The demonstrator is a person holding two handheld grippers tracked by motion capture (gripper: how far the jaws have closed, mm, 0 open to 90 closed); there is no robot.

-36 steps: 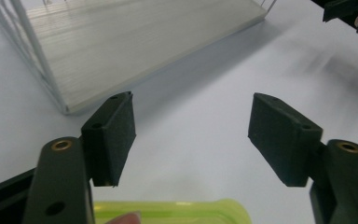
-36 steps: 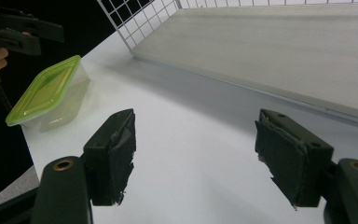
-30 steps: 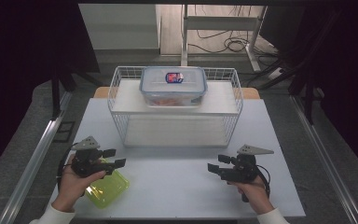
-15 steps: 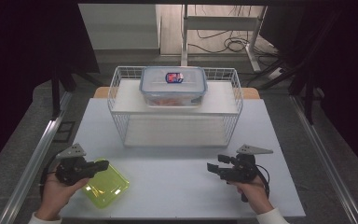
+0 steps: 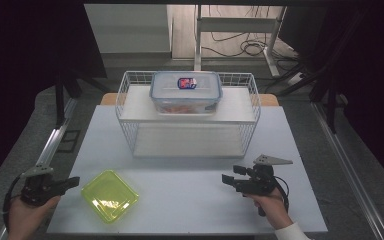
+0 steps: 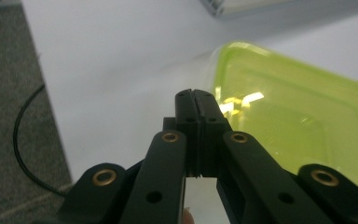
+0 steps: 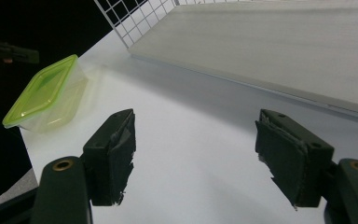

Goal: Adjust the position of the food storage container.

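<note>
Green-lidded box seen set down on table; left claw closed, empty, beside it; right claw held open. Clear box left atop wire rack.

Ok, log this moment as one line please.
left gripper: shut, off table's left edge | right gripper: open, empty | green container: on table, untouched

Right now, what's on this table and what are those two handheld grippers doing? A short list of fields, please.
Table: white table
Rack: white wire rack, far side
On rack: clear lidded container
Near left: green-lidded container, on the table
Left gripper: shut, empty, beside the green-lidded container
Right gripper: open, empty, over the table
</note>
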